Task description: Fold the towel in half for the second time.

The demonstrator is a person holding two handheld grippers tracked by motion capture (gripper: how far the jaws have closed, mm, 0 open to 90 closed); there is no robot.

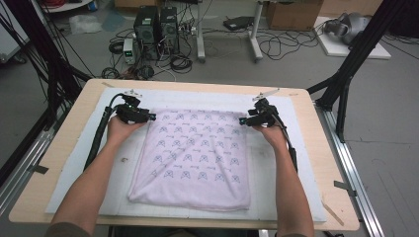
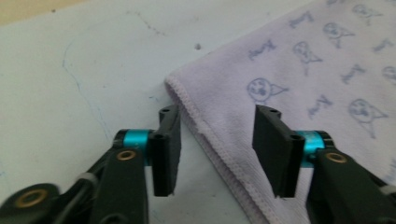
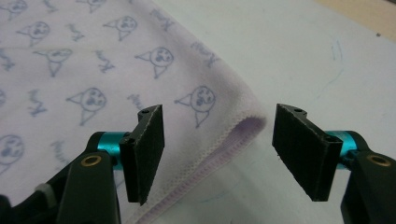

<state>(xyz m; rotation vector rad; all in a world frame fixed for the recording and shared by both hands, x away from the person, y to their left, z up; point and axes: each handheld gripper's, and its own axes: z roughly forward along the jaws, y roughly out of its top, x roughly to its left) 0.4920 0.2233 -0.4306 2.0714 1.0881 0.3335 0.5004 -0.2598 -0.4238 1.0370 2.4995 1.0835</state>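
White foam mat bears soft folded towel.

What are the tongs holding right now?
Nothing yet. Both left tongs and right tongs stand open around the far corners of the pink towel.

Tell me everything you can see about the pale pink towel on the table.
The towel is pale pink, soft terry-like cloth printed with small blue-grey cartoon faces and words, with stitched hems. It lies flat and folded, layers showing at its edges, on the white mat. The left gripper straddles its far left corner, the right gripper its far right corner; both stand open, pads not pressing the cloth.
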